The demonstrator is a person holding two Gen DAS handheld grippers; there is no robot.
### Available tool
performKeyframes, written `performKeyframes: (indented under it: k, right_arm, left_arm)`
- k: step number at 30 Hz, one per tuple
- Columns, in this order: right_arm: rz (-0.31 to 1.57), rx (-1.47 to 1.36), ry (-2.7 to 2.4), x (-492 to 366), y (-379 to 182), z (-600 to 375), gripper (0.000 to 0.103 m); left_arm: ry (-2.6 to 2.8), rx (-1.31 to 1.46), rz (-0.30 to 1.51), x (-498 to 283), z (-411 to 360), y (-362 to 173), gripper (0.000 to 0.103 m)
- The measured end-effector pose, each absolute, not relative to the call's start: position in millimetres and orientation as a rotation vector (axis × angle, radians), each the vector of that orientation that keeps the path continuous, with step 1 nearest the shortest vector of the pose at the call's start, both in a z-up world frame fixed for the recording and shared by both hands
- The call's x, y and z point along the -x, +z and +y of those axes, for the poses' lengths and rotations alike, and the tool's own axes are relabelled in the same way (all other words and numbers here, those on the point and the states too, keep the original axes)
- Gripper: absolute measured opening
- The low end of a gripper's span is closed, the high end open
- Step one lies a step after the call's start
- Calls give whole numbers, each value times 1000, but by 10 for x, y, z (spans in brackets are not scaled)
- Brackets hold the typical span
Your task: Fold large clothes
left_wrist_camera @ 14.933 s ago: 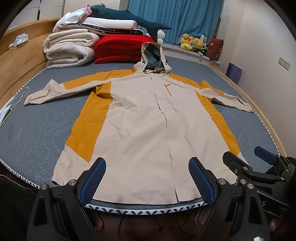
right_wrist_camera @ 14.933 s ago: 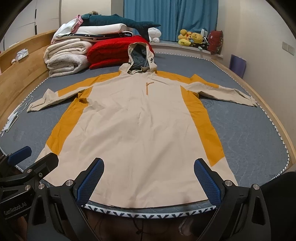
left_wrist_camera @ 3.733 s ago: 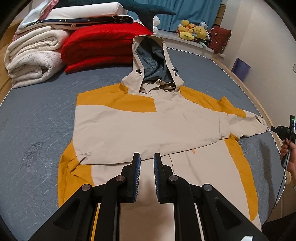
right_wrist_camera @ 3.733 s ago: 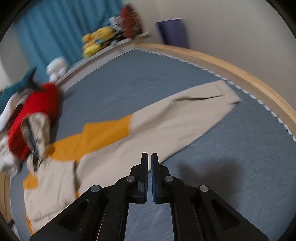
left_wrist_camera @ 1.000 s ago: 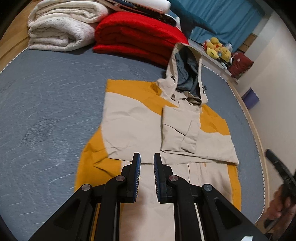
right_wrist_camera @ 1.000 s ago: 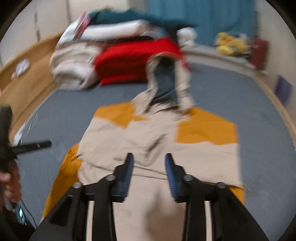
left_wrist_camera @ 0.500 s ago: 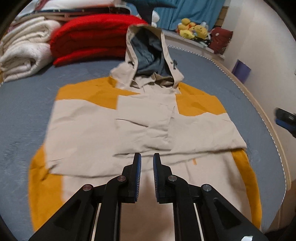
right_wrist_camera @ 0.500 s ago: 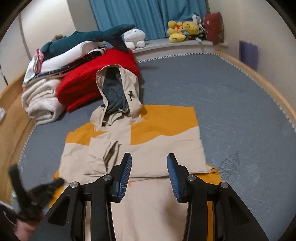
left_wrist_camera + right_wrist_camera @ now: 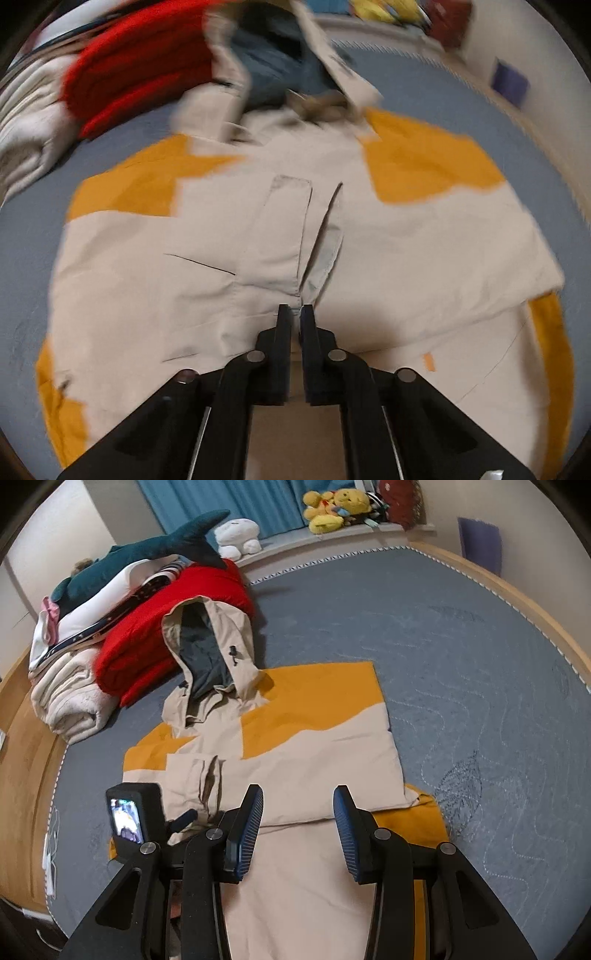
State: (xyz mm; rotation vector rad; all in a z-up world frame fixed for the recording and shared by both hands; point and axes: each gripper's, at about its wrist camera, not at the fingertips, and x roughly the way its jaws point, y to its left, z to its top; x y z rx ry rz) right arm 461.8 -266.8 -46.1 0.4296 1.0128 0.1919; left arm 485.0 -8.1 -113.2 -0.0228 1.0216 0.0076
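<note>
A beige and orange hooded jacket [image 9: 295, 753] lies front up on the grey bed, both sleeves folded across the chest, their cuffs [image 9: 288, 229] meeting at the middle. The hood [image 9: 207, 650] points toward the pile of bedding. My left gripper [image 9: 298, 314] is low over the jacket, jaws nearly together at the lower edge of the sleeve cuffs; a sliver of beige cloth shows between the tips. The left view is blurred. My right gripper [image 9: 298, 812] is open and empty, above the jacket's waist. The left gripper's body [image 9: 135, 819] shows at the right view's lower left.
A red quilt [image 9: 155, 642], rolled white blankets [image 9: 70, 698] and a plush shark [image 9: 147, 554] are stacked at the bed's head. Plush toys [image 9: 332, 509] sit on the sill. A wooden bed frame [image 9: 517, 602] runs along the right. Grey mattress [image 9: 480, 701] lies bare right of the jacket.
My left gripper has dropped down and forward onto the sleeve cuffs and its jaws have narrowed. My right gripper stays open and has shifted slightly.
</note>
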Motion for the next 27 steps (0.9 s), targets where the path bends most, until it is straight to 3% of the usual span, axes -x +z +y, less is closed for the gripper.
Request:
performKeyframes:
  k: [9,11,15,18,20,22,25,27]
  right_arm:
    - [1043,-456,210,-4619,-482,-2558,41]
    - [1046,-447,210,-4610,-488,-2506,41]
    - [1058,-437,210,-4587,-526,-2422,41]
    - [1060,-432,211,-4565,-530,-2394,41]
    - [1056,-427,210,-4563,-519,-2397,41]
    - [1053,-422,210,-4581,-511,-2413,41]
    - [1053,-422,211,-4616,-512,-2441,41]
    - [1057,-423,210,-4646,-530,-2459,41]
  left_arm:
    - [189,398,933,-4057,1541,-355,4]
    - [110,387,941,-4118,1385,-371,18]
    - [-24,322,937,-4397,742,-648,26]
    - [-58,298,970,-4642,333,-907,38]
    - [-33,237,996,-4822,95,-1107,57]
    - [-18,175,1048,-4971,-101,-1313,65]
    - [-3,37,1092,-5058,-295,-1510,66]
    - [36,-21,1067,-5050,-243,-1466,33]
